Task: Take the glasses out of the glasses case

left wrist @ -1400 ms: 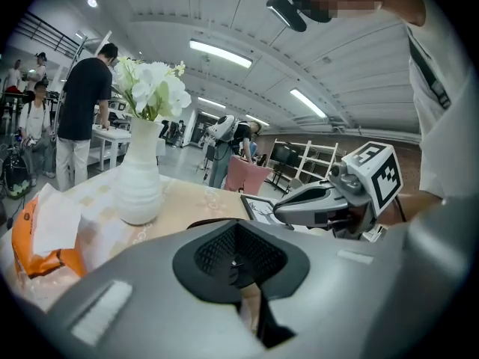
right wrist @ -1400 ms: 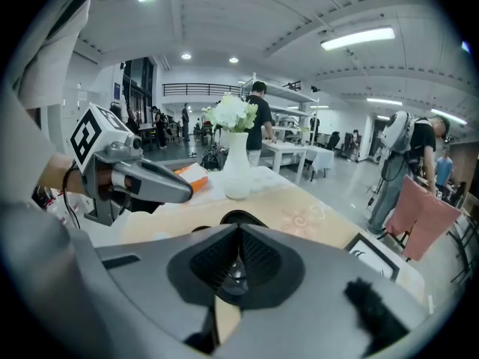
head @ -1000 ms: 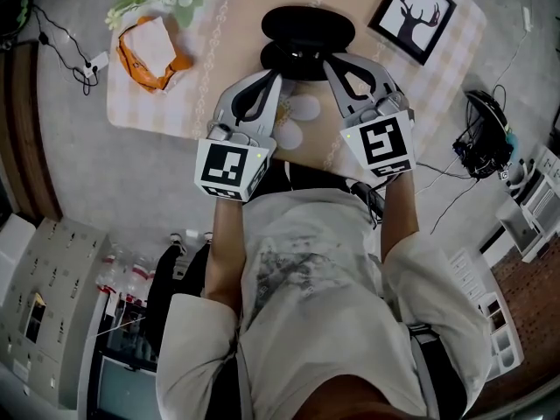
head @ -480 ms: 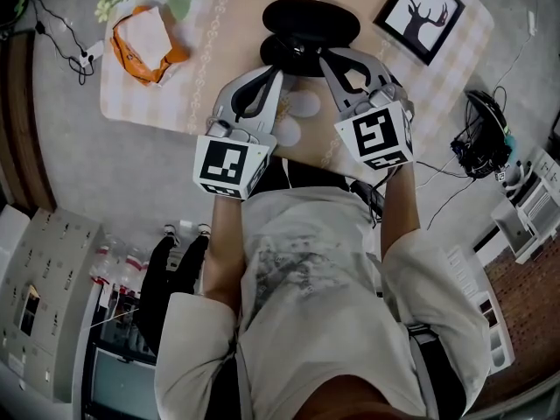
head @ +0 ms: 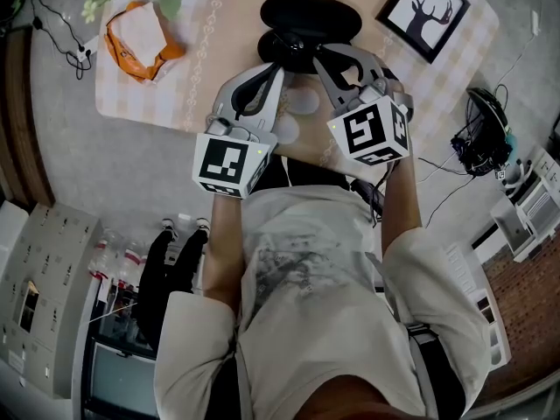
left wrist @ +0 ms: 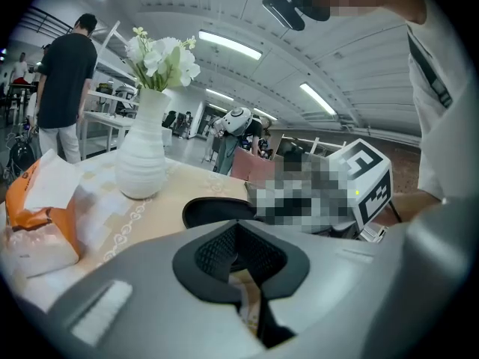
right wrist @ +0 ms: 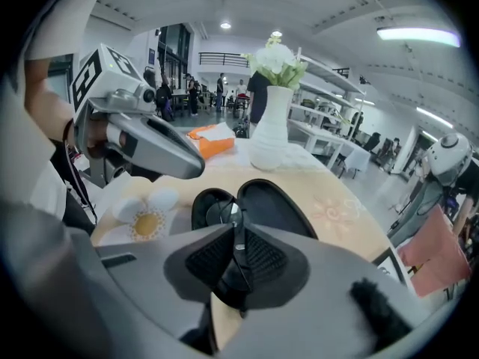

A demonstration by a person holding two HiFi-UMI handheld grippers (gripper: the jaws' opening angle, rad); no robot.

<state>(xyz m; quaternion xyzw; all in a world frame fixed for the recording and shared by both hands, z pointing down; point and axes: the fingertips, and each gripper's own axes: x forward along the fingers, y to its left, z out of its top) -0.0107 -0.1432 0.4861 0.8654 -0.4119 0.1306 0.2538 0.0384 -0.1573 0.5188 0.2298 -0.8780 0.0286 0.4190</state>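
Observation:
The black glasses case (head: 308,13) lies open on the beige table, its lid folded back beyond the base (head: 280,49). In the right gripper view the case (right wrist: 273,204) sits just ahead, and dark glasses (right wrist: 221,214) stick up out of its base. My right gripper (head: 318,53) (right wrist: 238,264) is shut on a thin black part of the glasses. My left gripper (head: 277,71) (left wrist: 243,275) is shut on nothing and hovers at the near left of the case (left wrist: 217,209).
A white vase of flowers (left wrist: 144,155) (right wrist: 269,129) stands at the far left of the table. An orange and white packet (head: 138,35) lies left, a framed deer picture (head: 423,9) right. A flower-shaped mat (head: 302,105) lies under the grippers. Cables (head: 479,143) trail on the floor.
My right gripper has tilted and shifted a little left over the case base. The left gripper has hardly moved.

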